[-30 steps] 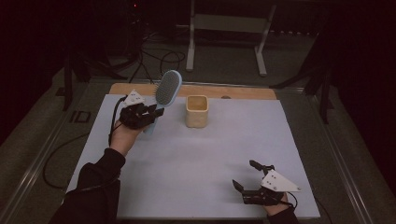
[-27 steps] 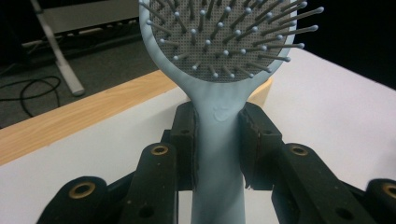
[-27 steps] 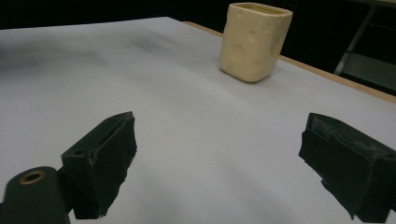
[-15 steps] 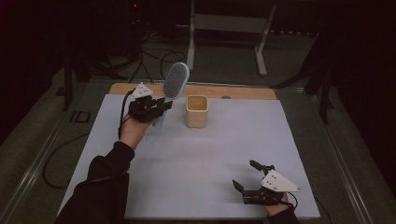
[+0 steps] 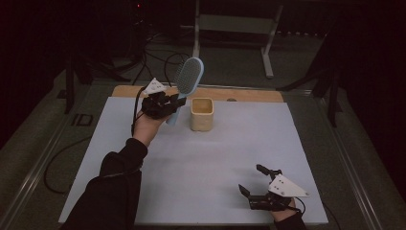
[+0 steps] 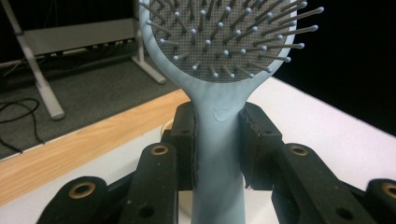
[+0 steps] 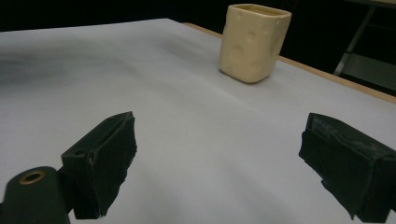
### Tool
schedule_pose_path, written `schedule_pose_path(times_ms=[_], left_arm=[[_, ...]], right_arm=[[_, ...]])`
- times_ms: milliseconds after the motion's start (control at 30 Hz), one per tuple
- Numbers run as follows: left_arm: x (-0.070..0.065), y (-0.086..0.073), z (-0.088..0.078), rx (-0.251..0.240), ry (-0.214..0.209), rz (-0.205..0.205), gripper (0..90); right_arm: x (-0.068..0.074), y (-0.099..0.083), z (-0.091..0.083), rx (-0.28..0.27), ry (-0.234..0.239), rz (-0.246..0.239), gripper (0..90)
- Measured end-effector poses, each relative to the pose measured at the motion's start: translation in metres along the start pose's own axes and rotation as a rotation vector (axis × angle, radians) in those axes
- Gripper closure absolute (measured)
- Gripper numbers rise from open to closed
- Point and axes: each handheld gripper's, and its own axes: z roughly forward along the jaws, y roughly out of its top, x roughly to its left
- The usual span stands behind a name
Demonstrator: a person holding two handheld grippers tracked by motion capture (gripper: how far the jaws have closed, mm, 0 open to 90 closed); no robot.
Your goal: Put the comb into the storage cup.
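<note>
A light blue hairbrush (image 5: 187, 79) stands nearly upright in the air, its bristled head (image 6: 224, 37) up and its handle (image 6: 218, 154) clamped between the jaws of my left gripper (image 5: 178, 101). That gripper is held above the table's far left part, just left of a cream square cup (image 5: 202, 114). The cup (image 7: 253, 41) stands upright and alone. My right gripper (image 5: 253, 180) rests low near the table's front right edge, open with nothing between its black pads (image 7: 102, 158).
The white table sheet (image 5: 201, 163) covers most of the top, with a wooden strip (image 5: 249, 94) along the far edge. Behind the table are cables and a grey metal stand (image 5: 234, 24) on the dark floor.
My left gripper has carried the hairbrush rightward and a little up, closer to the cup. The right gripper has stayed in place.
</note>
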Motion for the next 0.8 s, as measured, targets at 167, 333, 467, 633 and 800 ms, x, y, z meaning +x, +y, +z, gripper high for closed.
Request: schedule_pose_path(times_ms=[167,333,467,633,800], left_arm=[[-0.002,0.003,0.01,-0.003,-0.008,0.004,69.7],[-0.005,0.007,0.018,-0.013,-0.011,0.0,69.7],[-0.004,0.011,0.026,-0.023,-0.028,-0.015,69.8],[-0.007,0.018,0.035,-0.031,-0.028,-0.016,69.7],[-0.009,0.022,0.044,-0.027,-0.036,-0.011,69.7]], right_arm=[[-0.001,0.0,-0.001,-0.005,-0.002,0.0,10.1],[-0.001,0.0,-0.001,-0.004,-0.005,-0.002,10.1],[-0.001,0.0,-0.001,-0.007,-0.008,-0.002,10.0],[-0.001,0.0,-0.001,-0.006,-0.007,0.002,10.0],[-0.002,0.0,-0.001,-0.009,-0.006,0.007,10.1]])
